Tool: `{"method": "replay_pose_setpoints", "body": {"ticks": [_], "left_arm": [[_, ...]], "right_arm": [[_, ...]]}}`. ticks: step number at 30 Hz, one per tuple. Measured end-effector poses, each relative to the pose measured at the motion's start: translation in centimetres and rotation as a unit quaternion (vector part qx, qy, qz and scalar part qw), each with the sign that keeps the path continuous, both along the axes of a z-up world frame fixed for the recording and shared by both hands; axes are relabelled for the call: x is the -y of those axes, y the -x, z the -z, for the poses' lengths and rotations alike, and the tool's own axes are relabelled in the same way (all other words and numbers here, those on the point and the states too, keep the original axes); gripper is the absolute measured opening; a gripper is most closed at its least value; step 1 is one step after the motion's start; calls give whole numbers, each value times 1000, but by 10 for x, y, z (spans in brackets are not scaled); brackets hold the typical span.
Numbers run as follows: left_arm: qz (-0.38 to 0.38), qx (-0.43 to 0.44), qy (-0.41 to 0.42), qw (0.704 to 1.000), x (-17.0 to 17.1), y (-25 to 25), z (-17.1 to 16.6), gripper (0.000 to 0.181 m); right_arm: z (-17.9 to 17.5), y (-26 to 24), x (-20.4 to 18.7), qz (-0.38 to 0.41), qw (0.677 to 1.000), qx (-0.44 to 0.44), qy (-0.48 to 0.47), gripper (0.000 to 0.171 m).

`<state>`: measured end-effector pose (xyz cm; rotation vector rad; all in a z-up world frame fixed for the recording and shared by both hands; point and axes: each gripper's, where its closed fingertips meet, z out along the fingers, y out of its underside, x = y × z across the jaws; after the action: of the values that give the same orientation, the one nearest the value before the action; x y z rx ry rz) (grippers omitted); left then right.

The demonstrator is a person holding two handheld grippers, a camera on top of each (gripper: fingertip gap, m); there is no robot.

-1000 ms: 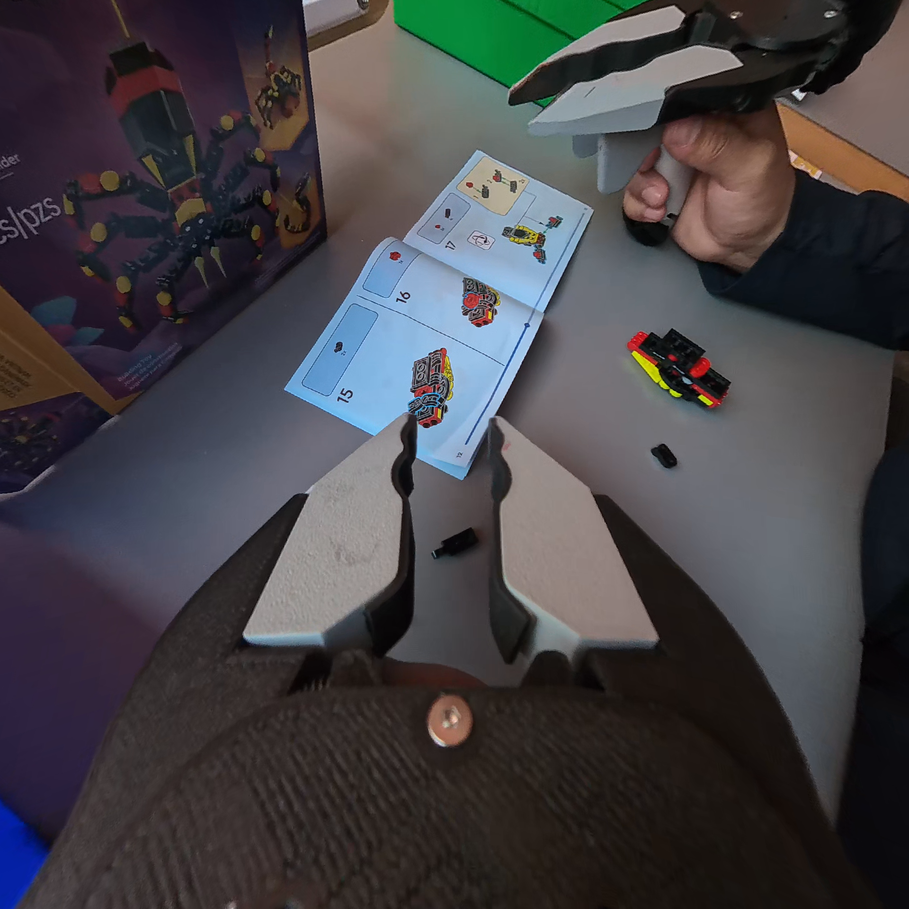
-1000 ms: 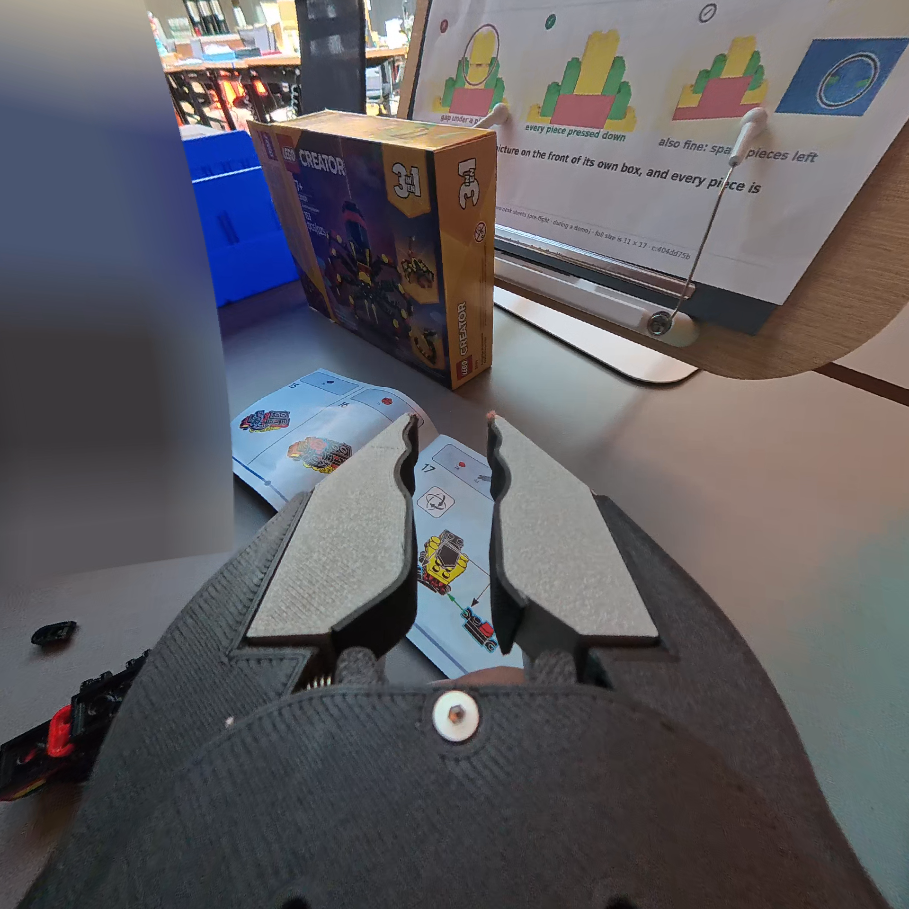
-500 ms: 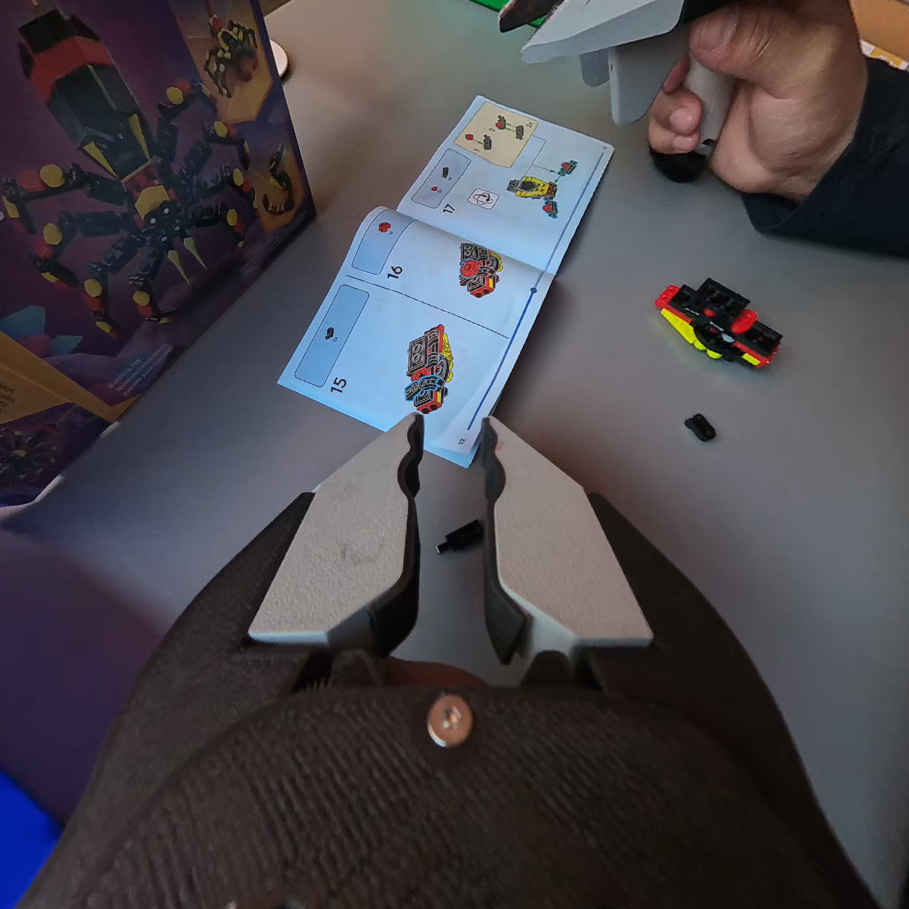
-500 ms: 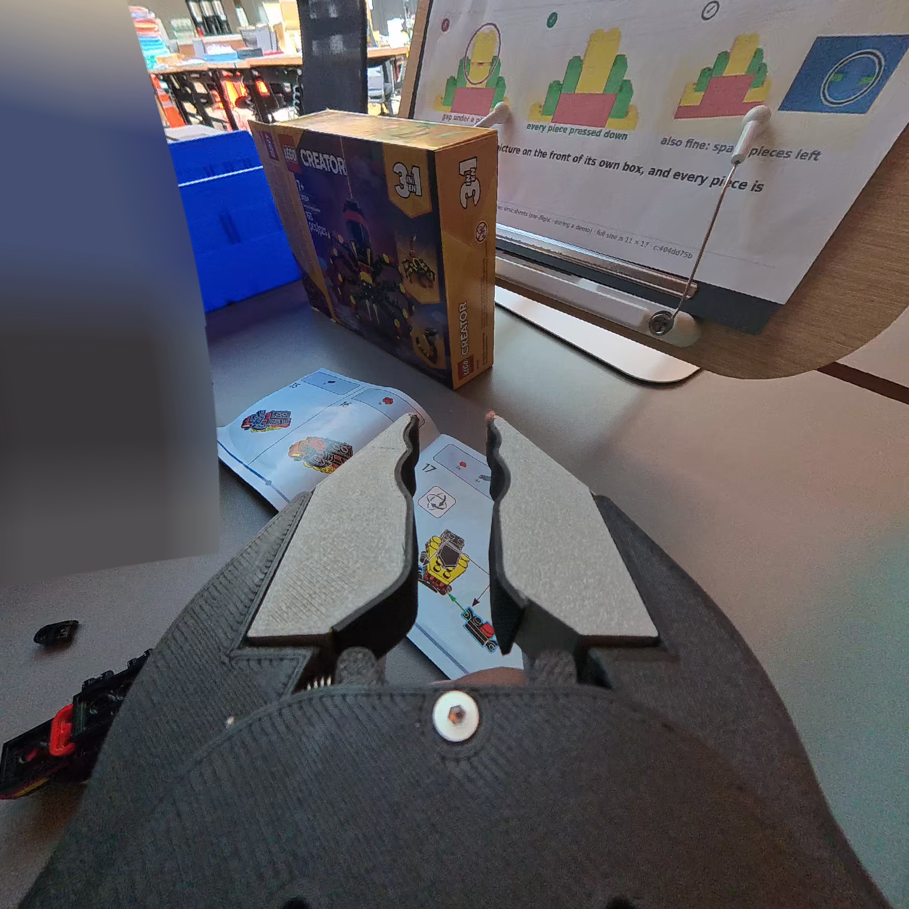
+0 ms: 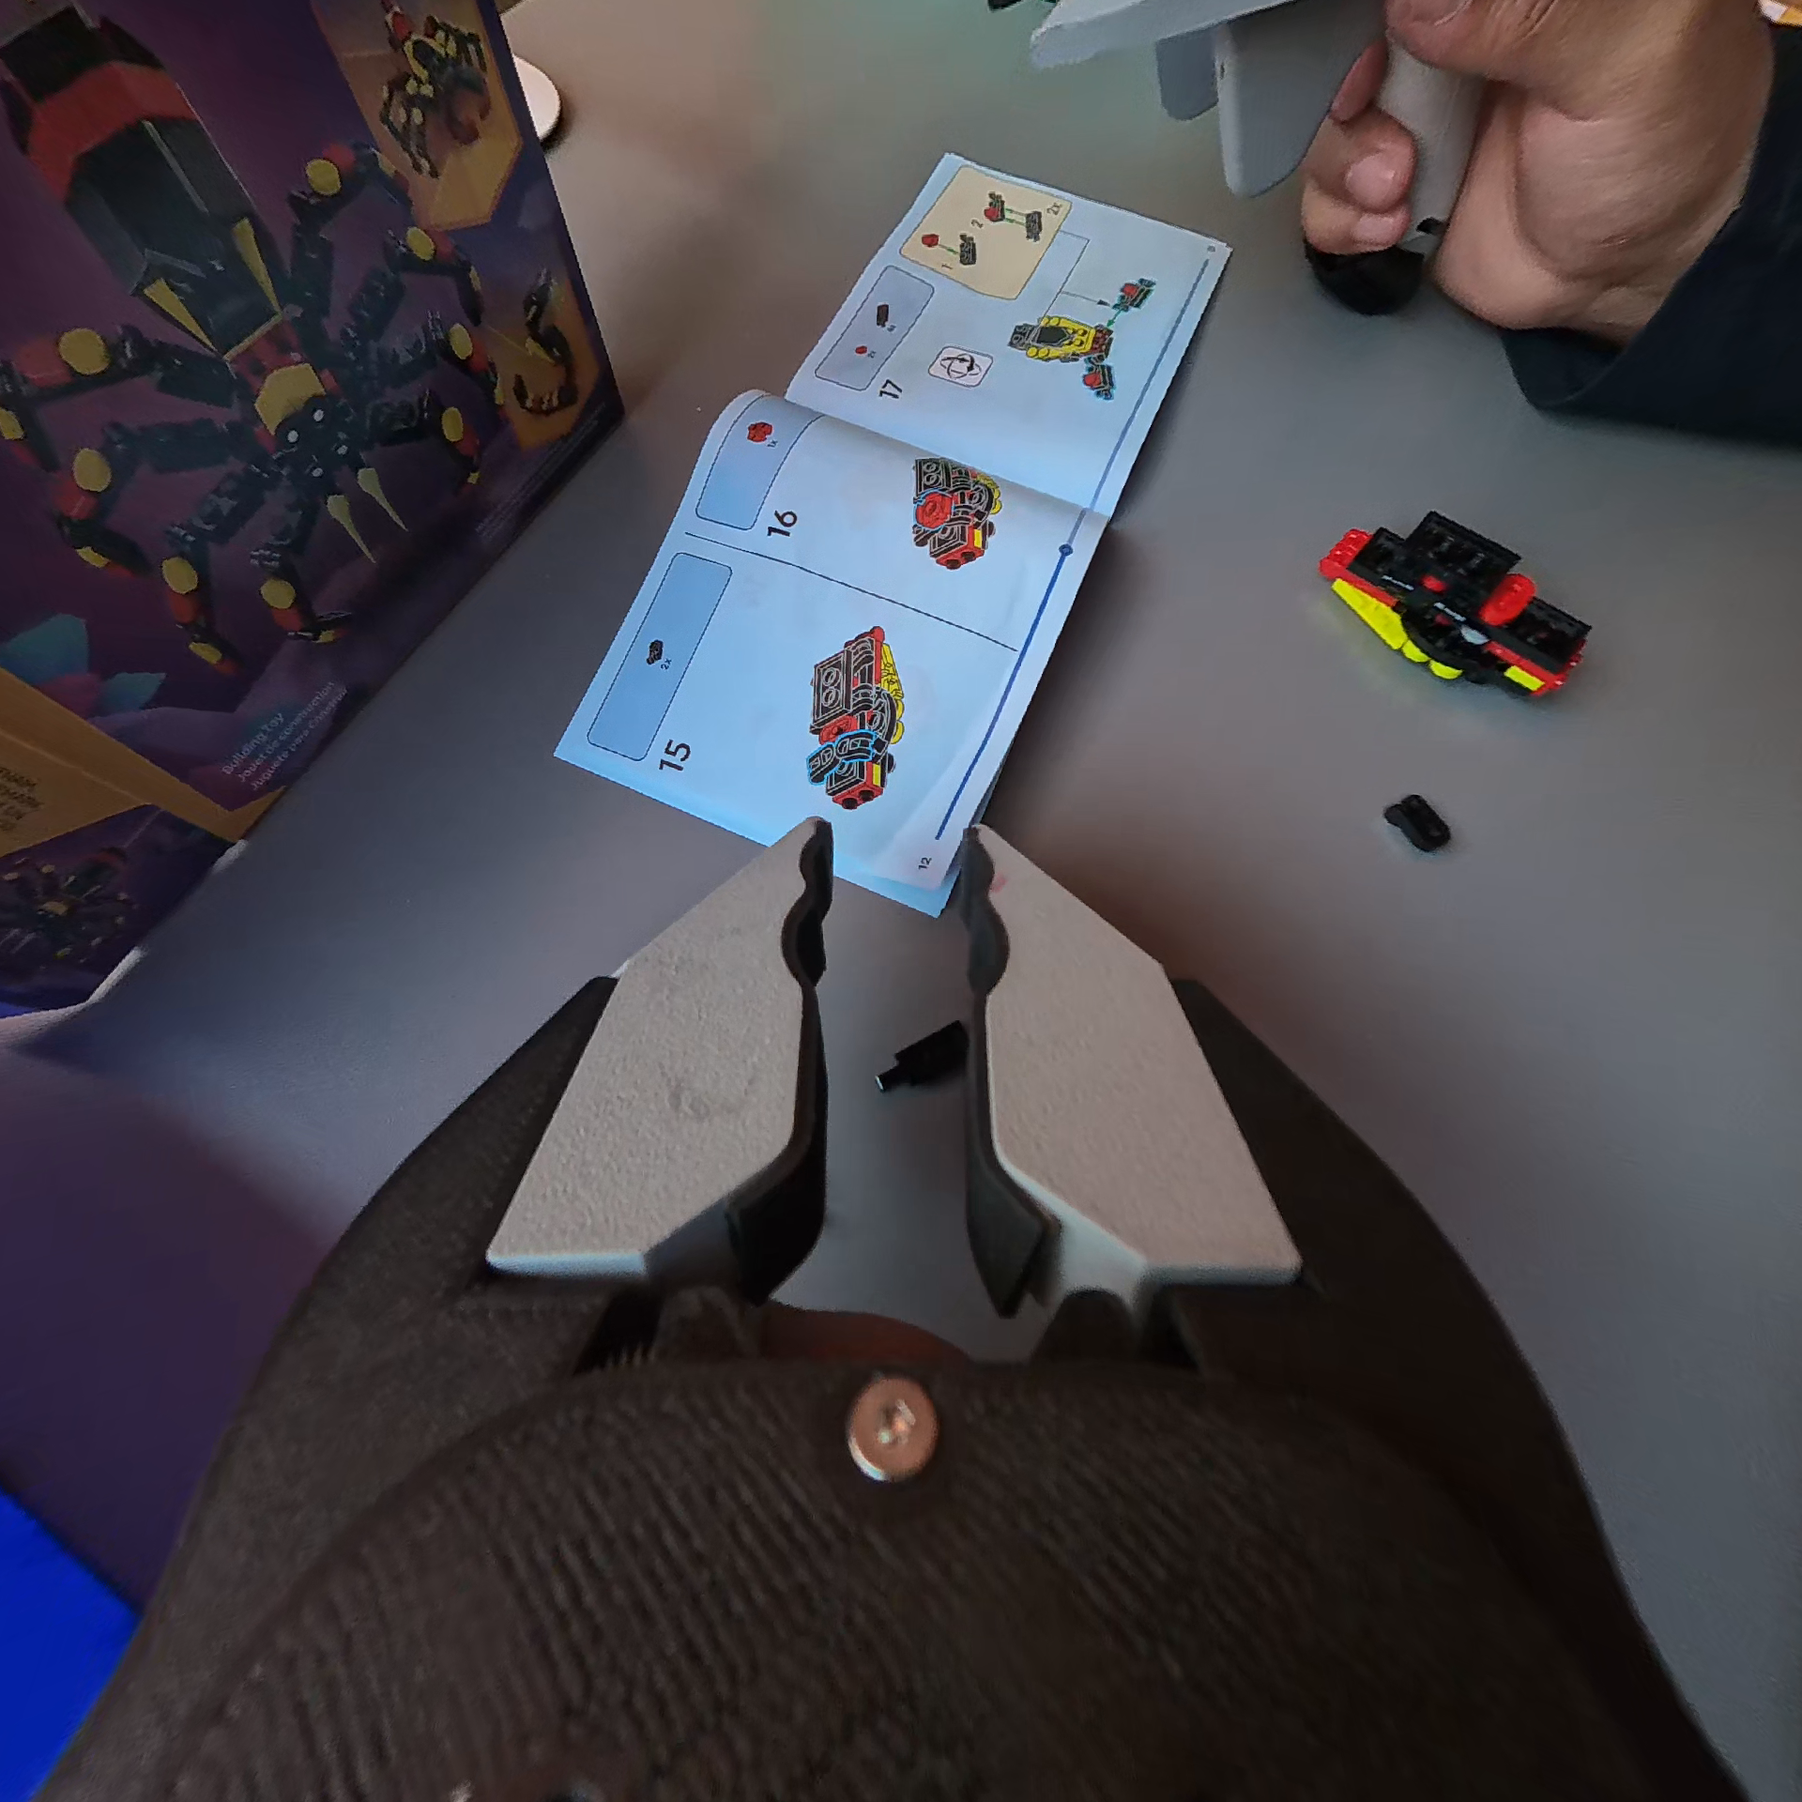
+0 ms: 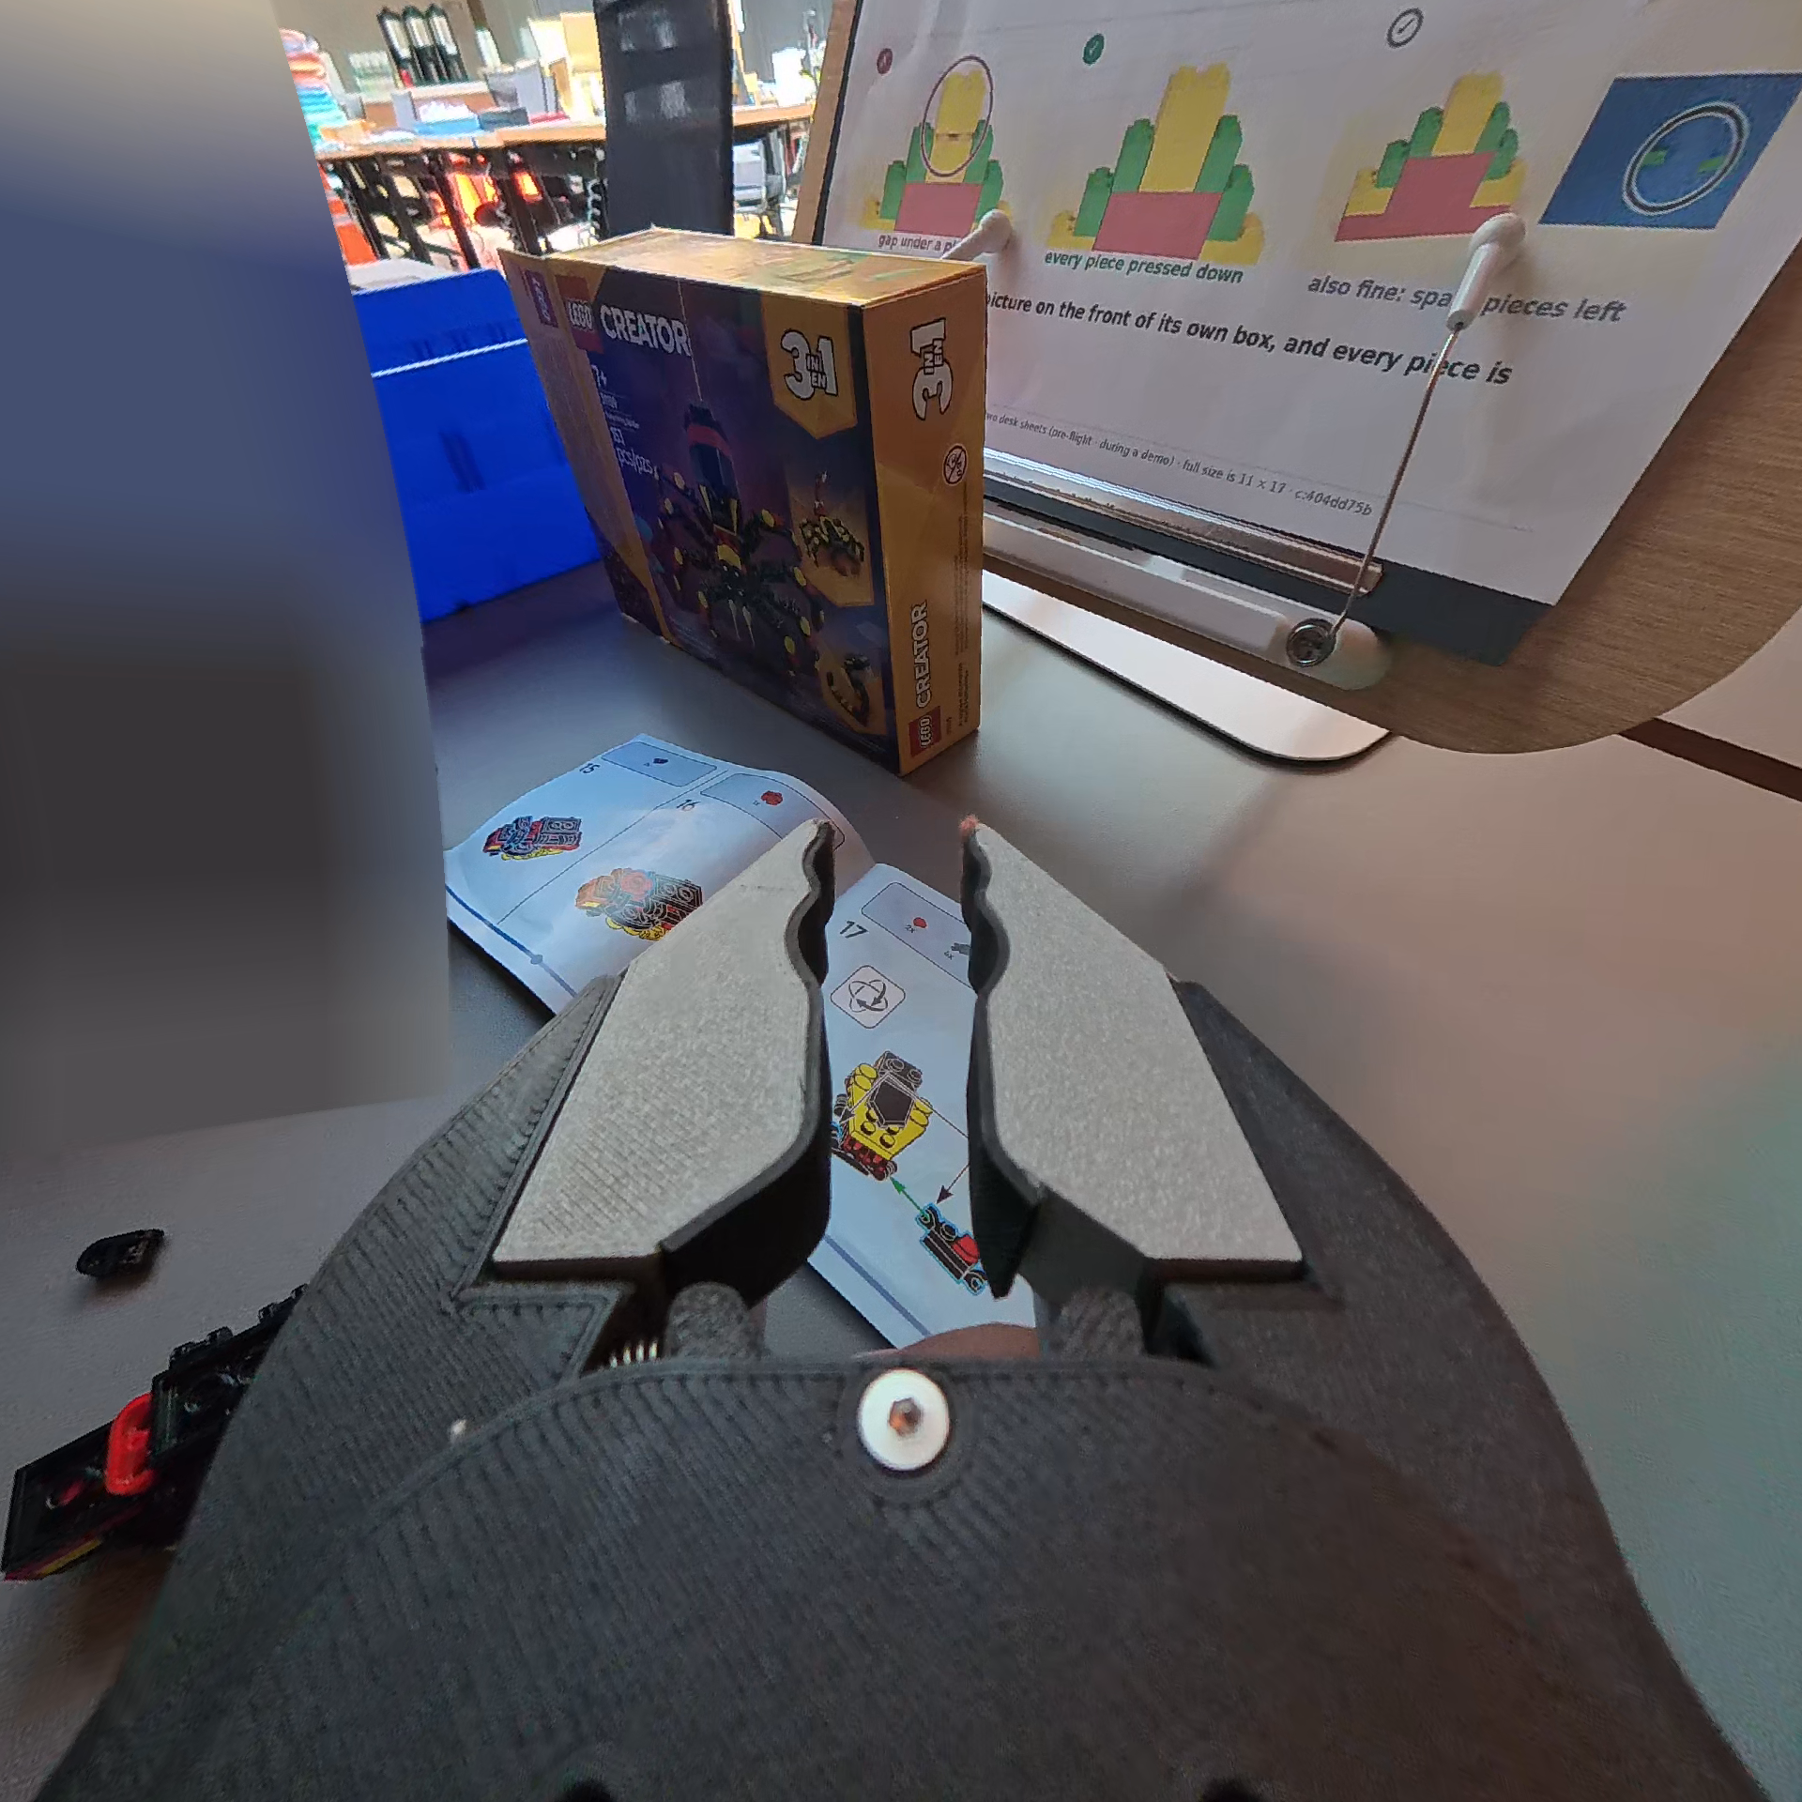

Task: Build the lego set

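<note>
My left gripper (image 5: pixel 895 848) is open and low over the grey table. A small black pin piece (image 5: pixel 921 1056) lies on the table between its fingers, close to the right finger, with no contact visible. A partly built black, red and yellow lego assembly (image 5: pixel 1453 609) lies to the right, with a small black piece (image 5: pixel 1417 822) near it. My right gripper (image 6: pixel 897 839) is open and empty above the open instruction booklet (image 6: pixel 634 858). The assembly (image 6: pixel 117 1443) and the small black piece (image 6: pixel 122 1251) show at its lower left.
The booklet (image 5: pixel 878 546) lies just ahead of the left fingertips. The lego box (image 5: pixel 244 390) stands at the left and shows in the right wrist view (image 6: pixel 761 488). A hand (image 5: pixel 1560 166) holds the right gripper at top right. A sheet stand (image 6: pixel 1268 293) and a blue bin (image 6: pixel 468 439) stand behind. The gap from one gripper's tips to the other's is roughly 20 centimeters. Left tips and right tips are each some 15 centimeters from the assembly (image 6: pixel 117 1443). Look for it in the left wrist view (image 5: pixel 1521 598) too.
The left wrist view has swung slightly, so the assembly and the hand sit farther up and right. The pin stays between the left fingers. The right gripper has hardly moved.
</note>
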<state>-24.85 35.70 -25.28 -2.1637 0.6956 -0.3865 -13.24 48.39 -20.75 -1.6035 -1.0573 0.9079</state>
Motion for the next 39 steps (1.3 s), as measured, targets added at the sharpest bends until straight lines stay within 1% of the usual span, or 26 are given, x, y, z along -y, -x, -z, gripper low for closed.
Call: {"method": "replay_pose_setpoints", "body": {"ticks": [9,14,31,39], "left_arm": [[2,-2,0,1000,1,0,0,25],[8,-27,-8,1000,1,0,4,25],[8,-22,-6,1000,2,-2,3,25],[4,-32,-19,999,1,-1,0,26]], "right_arm": [[-1,-1,0,2,1000,-3,-4,20],[-4,-3,0,8,1000,-11,-14,15],[-5,-2,2,1,1000,-13,-12,15],[-3,0,3,-5,1000,-3,-18,14]]}}
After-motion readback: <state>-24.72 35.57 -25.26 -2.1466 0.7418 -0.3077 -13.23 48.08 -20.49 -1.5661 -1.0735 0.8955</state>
